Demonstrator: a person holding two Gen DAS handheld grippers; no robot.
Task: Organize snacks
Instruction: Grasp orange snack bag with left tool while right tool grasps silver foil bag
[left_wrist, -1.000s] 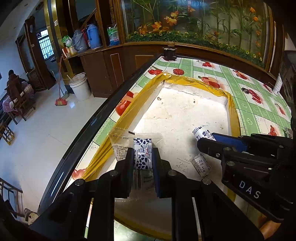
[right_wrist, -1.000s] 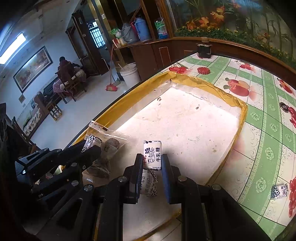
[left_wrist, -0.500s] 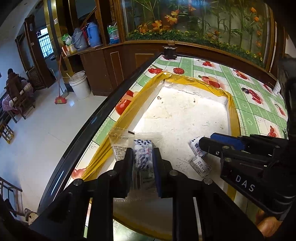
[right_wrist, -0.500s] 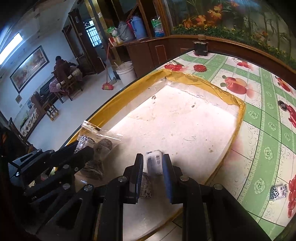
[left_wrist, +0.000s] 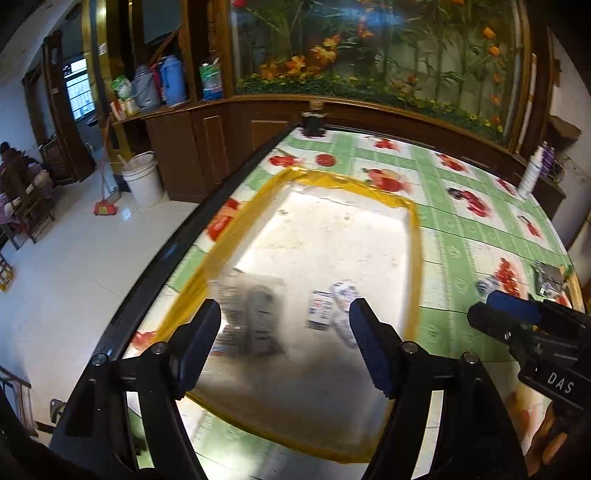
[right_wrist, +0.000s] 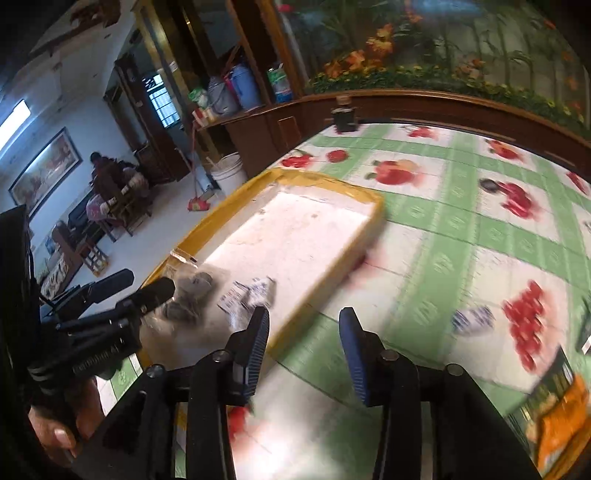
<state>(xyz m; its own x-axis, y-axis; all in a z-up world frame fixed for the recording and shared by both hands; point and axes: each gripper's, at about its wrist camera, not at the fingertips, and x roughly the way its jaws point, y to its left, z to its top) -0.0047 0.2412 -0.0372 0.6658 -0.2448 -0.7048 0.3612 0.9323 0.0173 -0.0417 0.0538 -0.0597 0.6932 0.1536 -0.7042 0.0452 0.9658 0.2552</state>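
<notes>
A white tray with a yellow rim (left_wrist: 413, 236) (right_wrist: 373, 218) lies on the fruit-print tablecloth. In it lie a clear bag of snacks (left_wrist: 255, 317) (right_wrist: 192, 295) and two white-and-blue candy packets (left_wrist: 332, 306) (right_wrist: 251, 291), all blurred. My left gripper (left_wrist: 284, 332) is open and empty above the tray's near end. My right gripper (right_wrist: 303, 343) is open and empty, over the tablecloth just right of the tray. Another white-and-blue candy (right_wrist: 472, 319) (left_wrist: 485, 286) lies on the cloth to the right.
A dark packet (left_wrist: 550, 277) and an orange snack bag (right_wrist: 561, 417) lie at the table's right side. A dark jar (left_wrist: 313, 122) stands at the far edge. The table's black left edge (left_wrist: 155, 266) drops to the floor. A wooden planter wall is behind.
Both grippers have opened and let go: the left released the bag of snacks, the right released its candy packet into the tray. Both pulled back and up; the right swung to the right.
</notes>
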